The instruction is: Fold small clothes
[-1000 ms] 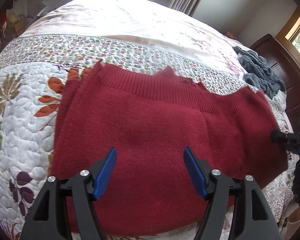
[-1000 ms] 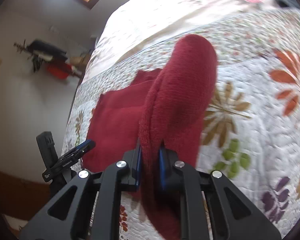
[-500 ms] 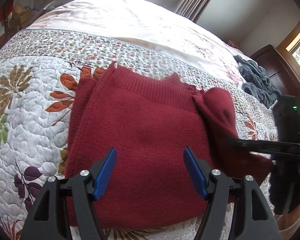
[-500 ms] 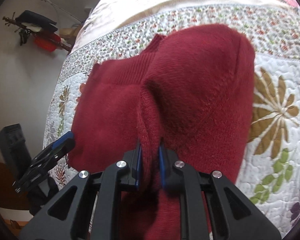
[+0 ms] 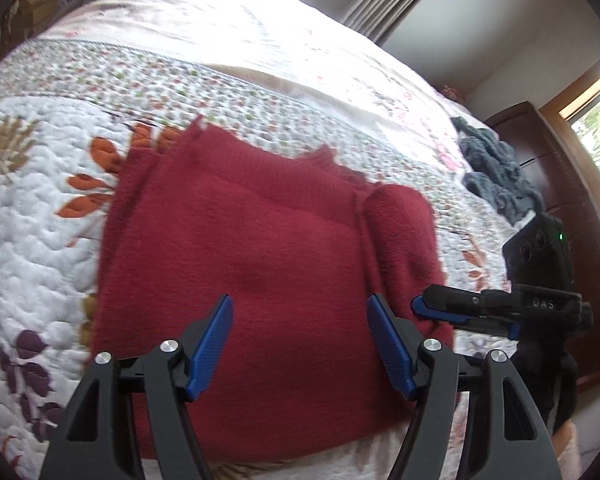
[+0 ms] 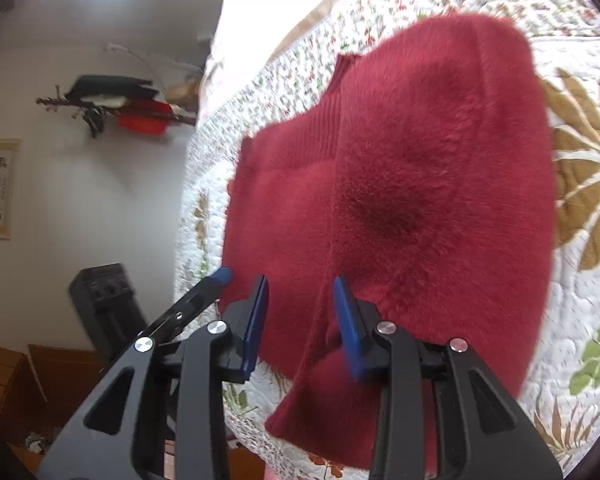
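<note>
A dark red knit sweater [image 5: 240, 280] lies on the floral quilt [image 5: 32, 208], its right side folded over onto the body as a rounded flap [image 5: 400, 232]. My left gripper [image 5: 299, 312] hovers open over the sweater's near half with nothing between its blue pads. In the right wrist view the folded flap [image 6: 440, 184] fills the middle. My right gripper [image 6: 300, 292] stands open above the flap's near edge, the fold line running between its fingers, unclamped. Side-on, the right gripper [image 5: 420, 305] sits at the sweater's right edge, and the left gripper [image 6: 222, 276] shows at the left.
A grey knitted garment [image 5: 496, 176] lies in a heap at the bed's far right. Dark wooden furniture [image 5: 564, 200] stands beside the bed. The near bed edge runs just below the sweater's hem. A wall shelf [image 6: 120, 100] with clutter hangs on the far wall.
My right gripper carried the sweater's right side over onto the body, then opened and let it go. The left gripper stayed open and drifted slightly nearer.
</note>
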